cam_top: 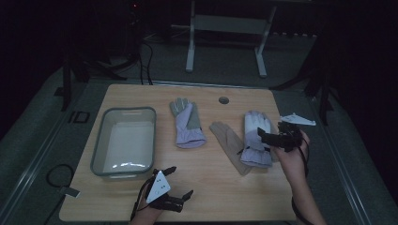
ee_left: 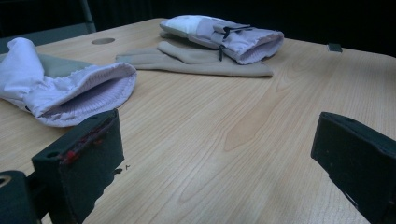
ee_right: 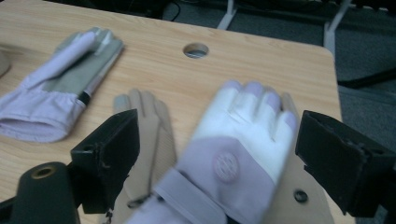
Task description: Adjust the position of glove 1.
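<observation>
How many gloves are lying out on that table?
3. A lilac glove lies beside the grey bin. A second lilac glove lies partly on a beige glove near the right tool. Another could hide underneath.

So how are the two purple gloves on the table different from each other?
The left purple glove lies alone on bare wood, showing a grey-green palm. The right purple glove lies partly on a tan glove and shows a white back with a round badge. The right gripper hovers open over the right one; nothing is near the left one. Both are padded, with lilac cuffs, fingers pointing toward the table's far edge.
</observation>
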Action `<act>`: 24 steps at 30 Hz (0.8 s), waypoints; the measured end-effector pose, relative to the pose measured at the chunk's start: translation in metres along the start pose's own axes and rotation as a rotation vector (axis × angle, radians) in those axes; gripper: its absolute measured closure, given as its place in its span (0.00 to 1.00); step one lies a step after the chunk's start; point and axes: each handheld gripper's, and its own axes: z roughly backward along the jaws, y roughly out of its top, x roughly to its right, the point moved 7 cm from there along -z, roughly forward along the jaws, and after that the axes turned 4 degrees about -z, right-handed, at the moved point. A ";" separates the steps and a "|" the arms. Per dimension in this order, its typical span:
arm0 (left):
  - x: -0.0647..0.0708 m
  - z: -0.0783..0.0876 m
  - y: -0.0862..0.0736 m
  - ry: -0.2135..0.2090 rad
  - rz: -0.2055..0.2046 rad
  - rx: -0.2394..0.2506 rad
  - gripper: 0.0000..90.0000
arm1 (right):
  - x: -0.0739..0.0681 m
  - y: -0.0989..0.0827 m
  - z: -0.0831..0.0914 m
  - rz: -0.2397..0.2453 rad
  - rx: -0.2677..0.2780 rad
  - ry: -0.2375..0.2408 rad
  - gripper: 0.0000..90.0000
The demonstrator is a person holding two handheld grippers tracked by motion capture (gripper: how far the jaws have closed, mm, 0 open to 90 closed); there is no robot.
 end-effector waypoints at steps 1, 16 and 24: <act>0.000 0.000 0.000 0.000 0.000 0.000 0.03 | 0.000 0.000 0.000 0.000 0.000 0.000 0.15; 0.000 0.000 0.000 -0.005 0.002 0.004 0.03 | -0.060 0.034 -0.031 0.078 -0.034 0.075 0.14; 0.000 0.000 0.000 -0.013 0.009 0.006 0.03 | -0.087 0.039 -0.048 0.093 -0.058 0.131 0.12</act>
